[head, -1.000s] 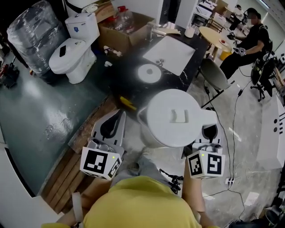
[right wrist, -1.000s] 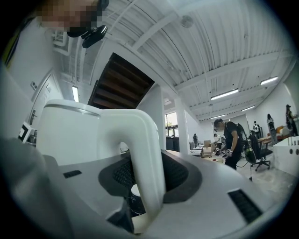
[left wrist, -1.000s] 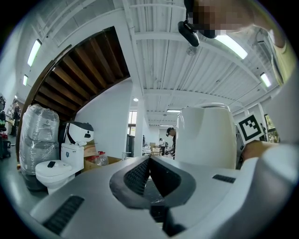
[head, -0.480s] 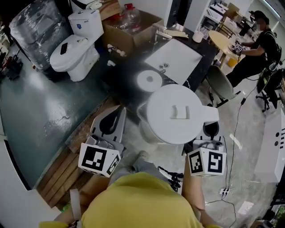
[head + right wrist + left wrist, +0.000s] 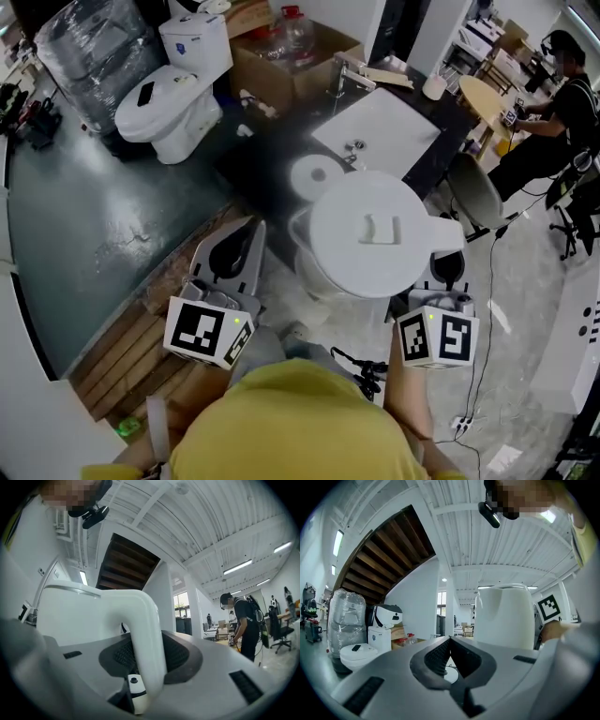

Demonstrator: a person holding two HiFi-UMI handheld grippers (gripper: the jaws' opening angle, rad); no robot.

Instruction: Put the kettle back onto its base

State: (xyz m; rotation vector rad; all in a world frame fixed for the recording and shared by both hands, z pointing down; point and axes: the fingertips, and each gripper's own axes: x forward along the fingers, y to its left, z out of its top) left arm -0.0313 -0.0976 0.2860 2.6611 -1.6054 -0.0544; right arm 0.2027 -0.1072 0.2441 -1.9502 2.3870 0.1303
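Right tongs (image 5: 146, 658) gripping kettle (image 5: 79, 616), base (image 5: 452, 675) (partly hidden)

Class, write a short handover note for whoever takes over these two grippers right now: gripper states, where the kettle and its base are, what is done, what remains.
Left gripper: shut, empty, beside the kettle.
Right gripper: shut on the handle, carrying the white kettle in the air, lid closed.
Base: bare round white disc on the dark counter, next to the white sink.
Done: kettle picked up.
Left: bring it over the base, lower it upright, release.
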